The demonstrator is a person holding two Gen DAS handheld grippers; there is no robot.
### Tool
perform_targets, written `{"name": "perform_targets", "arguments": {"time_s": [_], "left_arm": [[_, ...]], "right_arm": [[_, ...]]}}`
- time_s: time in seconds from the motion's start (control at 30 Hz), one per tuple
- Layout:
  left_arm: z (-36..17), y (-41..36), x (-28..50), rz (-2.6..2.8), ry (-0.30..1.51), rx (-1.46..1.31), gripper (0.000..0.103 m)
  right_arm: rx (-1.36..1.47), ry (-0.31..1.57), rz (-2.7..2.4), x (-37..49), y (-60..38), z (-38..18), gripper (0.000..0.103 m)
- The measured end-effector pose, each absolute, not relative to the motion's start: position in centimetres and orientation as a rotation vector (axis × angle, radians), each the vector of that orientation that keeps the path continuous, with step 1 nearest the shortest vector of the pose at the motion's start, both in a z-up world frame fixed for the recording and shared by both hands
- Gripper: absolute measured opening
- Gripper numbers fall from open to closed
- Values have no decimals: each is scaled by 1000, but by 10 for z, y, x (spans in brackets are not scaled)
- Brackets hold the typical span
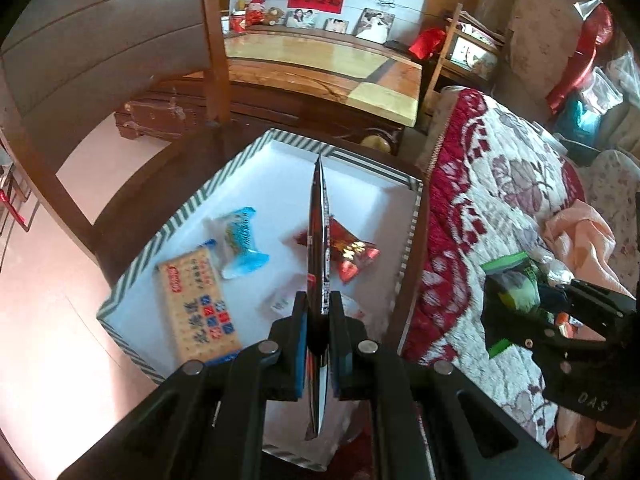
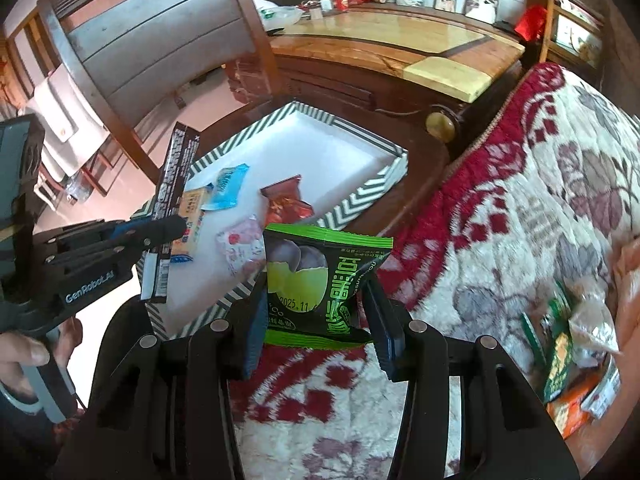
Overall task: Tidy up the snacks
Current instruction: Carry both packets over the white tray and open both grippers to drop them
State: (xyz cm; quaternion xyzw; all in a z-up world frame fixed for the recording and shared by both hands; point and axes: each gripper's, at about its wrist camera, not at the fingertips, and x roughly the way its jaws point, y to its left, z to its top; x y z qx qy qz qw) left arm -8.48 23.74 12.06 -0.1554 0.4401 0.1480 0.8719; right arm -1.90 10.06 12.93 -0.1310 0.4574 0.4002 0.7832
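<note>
Left gripper [image 1: 318, 320] jaws clamp flat dark packet [image 1: 318, 240]; right gripper [image 2: 318, 316] jaws, part-open, pinch green pouch [image 2: 320, 280]; release both ahead, over striped tray [image 1: 168, 224]

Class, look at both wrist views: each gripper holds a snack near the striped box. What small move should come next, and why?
Probably lower the left gripper a little and release its dark flat packet into the striped box. The packet already hangs over the white floor beside the red and blue snacks, while the right gripper, clamping the green packet, is over the quilt at the box's edge.
</note>
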Motion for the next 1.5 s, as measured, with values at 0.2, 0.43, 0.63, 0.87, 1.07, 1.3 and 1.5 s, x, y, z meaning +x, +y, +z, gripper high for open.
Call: {"name": "perform_targets", "arguments": {"time_s": [0.2,0.43,0.63,0.87,1.07,1.3,1.5], "left_arm": [[115,258,-80,335,927,-344,10],[105,280,-74,362,945,-368,10],[93,292,-65,367,970,-395,10],[78,299,-54,366,1001,-408,10],[67,304,-48,363,1024,-427,10],[59,304,-43,361,1047,-438,11],[58,308,-44,391,1048,-455,36]], "right_arm": [[-324,992,895,-20,125,126,45],[-375,1009,931,-19,156,117,45],[-422,1043,952,-17,184,101,45],[-453,1079,965,-13,207,84,44],[-470,1100,975,-10,220,72,44],[-447,1109,981,-6,227,62,46],[-417,1104,996,-6,225,63,54]]}}
